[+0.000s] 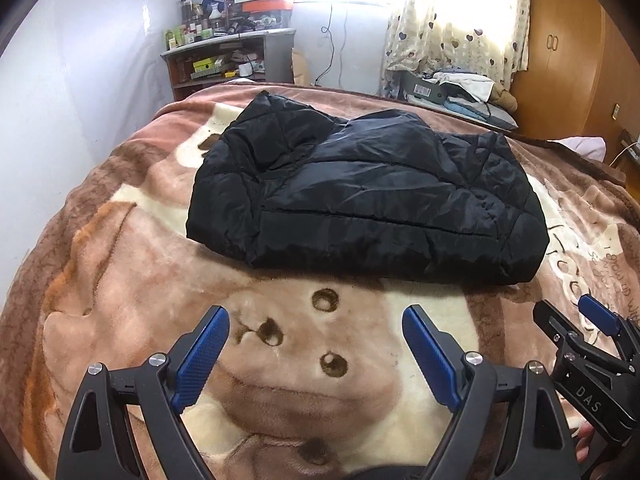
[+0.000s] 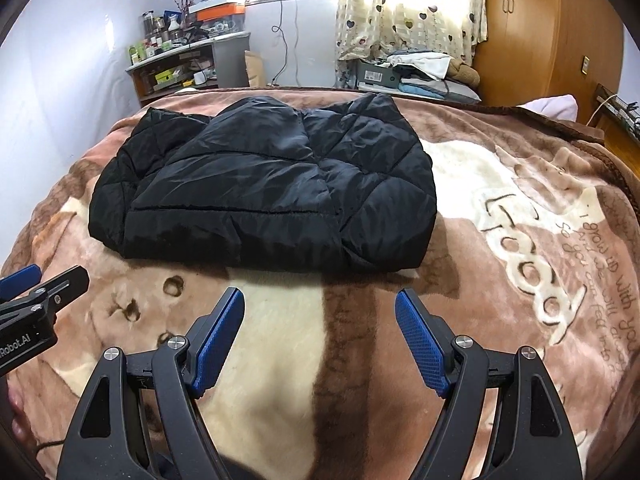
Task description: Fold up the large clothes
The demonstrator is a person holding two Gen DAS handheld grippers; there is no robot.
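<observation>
A black quilted puffer jacket [image 1: 368, 200] [image 2: 264, 188] lies folded into a compact bundle on the bed's brown bear-print blanket [image 1: 132, 280] [image 2: 500, 240]. My left gripper [image 1: 316, 312] hovers open over the blanket, short of the jacket's near edge, with nothing between its blue pads. My right gripper [image 2: 320, 294] is also open and empty, likewise short of the jacket. In the left wrist view the right gripper [image 1: 568, 312] shows at the lower right. The left gripper's fingers [image 2: 48, 284] show at the left edge of the right wrist view.
Beyond the bed stand a cluttered grey shelf [image 1: 232, 52] by the wall and a pile of folded clothes and boxes [image 1: 452, 92] under a heart-print curtain [image 1: 452, 20]. A wooden wardrobe [image 1: 560, 40] fills the right side. A pink pillow [image 2: 552, 106] lies at the bed's far right.
</observation>
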